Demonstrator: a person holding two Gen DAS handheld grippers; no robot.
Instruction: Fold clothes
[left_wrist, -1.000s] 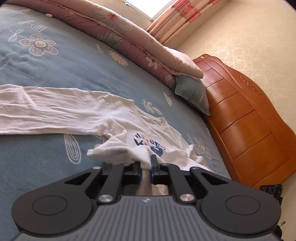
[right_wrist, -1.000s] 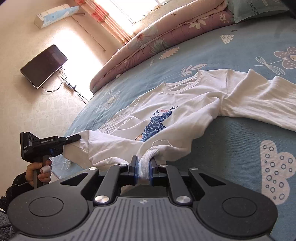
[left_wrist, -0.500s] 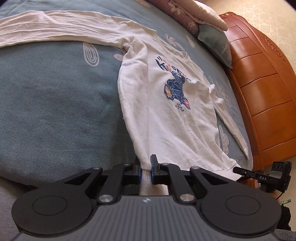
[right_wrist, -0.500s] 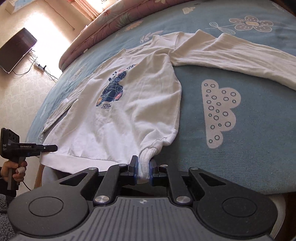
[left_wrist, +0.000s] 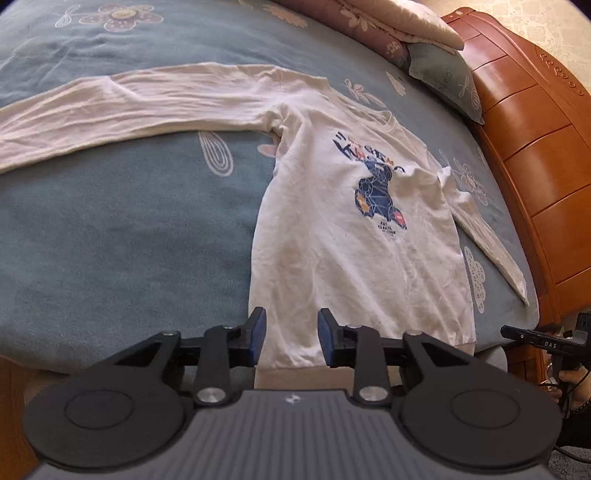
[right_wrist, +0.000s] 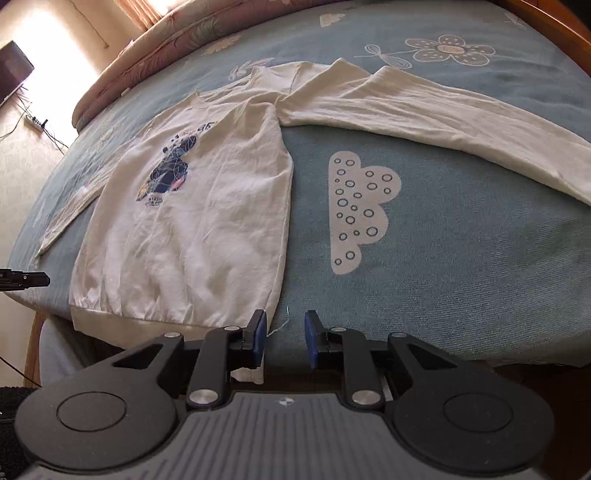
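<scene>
Spreading looks finished: my left gripper gapes empty over the hem of the white shirt, lying flat, unfolded, print-up on the bed; my right gripper gapes beside its corner. Folding sleeves inward seems due.

the left gripper hangs low and level, its jaws spread wide, gripping nothing. the right gripper sits the same way, jaws parted and empty. a hand clutches the right gripper's handle.
</scene>
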